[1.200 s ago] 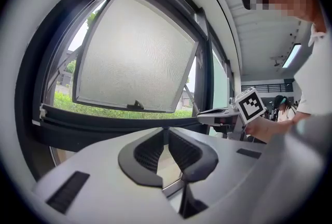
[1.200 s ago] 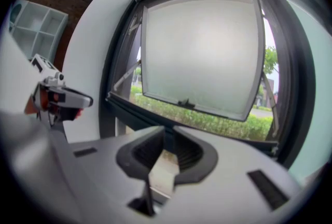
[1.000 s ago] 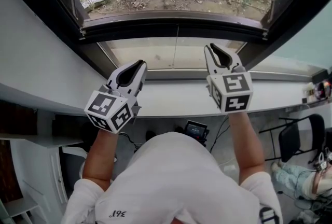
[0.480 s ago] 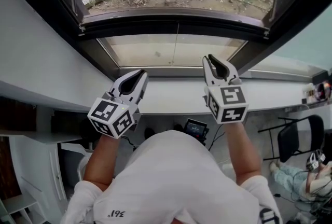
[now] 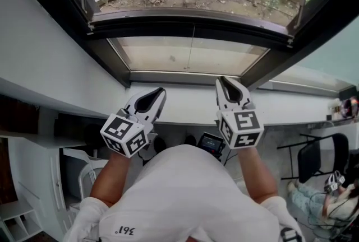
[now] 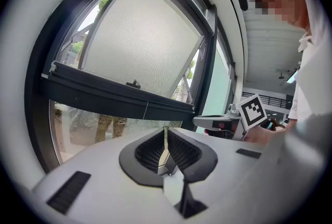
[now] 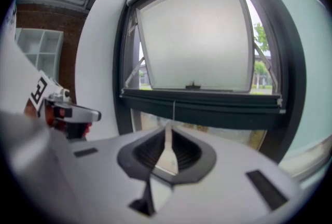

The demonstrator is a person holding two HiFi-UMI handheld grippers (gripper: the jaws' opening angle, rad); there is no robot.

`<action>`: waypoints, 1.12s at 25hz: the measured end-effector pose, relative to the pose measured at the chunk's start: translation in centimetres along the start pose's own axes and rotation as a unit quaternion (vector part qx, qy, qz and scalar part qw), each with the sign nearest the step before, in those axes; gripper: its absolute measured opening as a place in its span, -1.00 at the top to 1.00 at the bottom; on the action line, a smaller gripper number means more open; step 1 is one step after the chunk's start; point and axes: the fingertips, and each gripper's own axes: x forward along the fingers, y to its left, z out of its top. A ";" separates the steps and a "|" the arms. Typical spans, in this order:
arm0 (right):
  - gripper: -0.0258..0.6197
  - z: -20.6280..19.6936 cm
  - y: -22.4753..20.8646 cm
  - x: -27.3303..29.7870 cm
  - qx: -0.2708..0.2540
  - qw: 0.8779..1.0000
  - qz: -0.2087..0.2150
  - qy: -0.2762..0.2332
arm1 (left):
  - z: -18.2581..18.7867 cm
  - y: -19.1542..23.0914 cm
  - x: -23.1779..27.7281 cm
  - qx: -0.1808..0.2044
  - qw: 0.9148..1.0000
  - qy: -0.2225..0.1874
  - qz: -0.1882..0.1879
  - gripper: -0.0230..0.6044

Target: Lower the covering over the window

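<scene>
Window fills every view (chair: head view only).

Pouring in bright and even through the far window, leaving the near left side dimmer. Glowing white across the frosted pane, nearly washing out. Bending straight lines at the edges and darkening into black corners in both gripper views. Blurring softly up close in the right one.
</scene>
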 end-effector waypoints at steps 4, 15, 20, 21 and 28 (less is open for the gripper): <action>0.76 -1.2 0.1 0.0 0.002 1.000 0.019 0.011 | -1.1 -1.1 -0.2 -0.011 1.000 -0.001 0.003 0.81; 0.76 -4.1 0.7 -0.7 -0.006 0.997 0.075 0.036 | -4.4 -3.1 -0.9 -0.038 0.998 0.004 0.046 0.81; 0.76 -5.0 1.2 -1.6 -0.008 0.996 0.076 0.041 | -5.1 -3.8 -1.4 -0.037 0.998 0.008 0.042 0.81; 0.76 -5.1 1.3 -1.7 -0.006 0.996 0.074 0.041 | -5.2 -3.9 -1.5 -0.036 0.999 0.010 0.039 0.81; 0.76 -5.4 2.5 -2.2 0.008 0.998 0.045 0.045 | -4.9 -3.3 -3.2 -0.029 0.999 0.017 0.020 0.81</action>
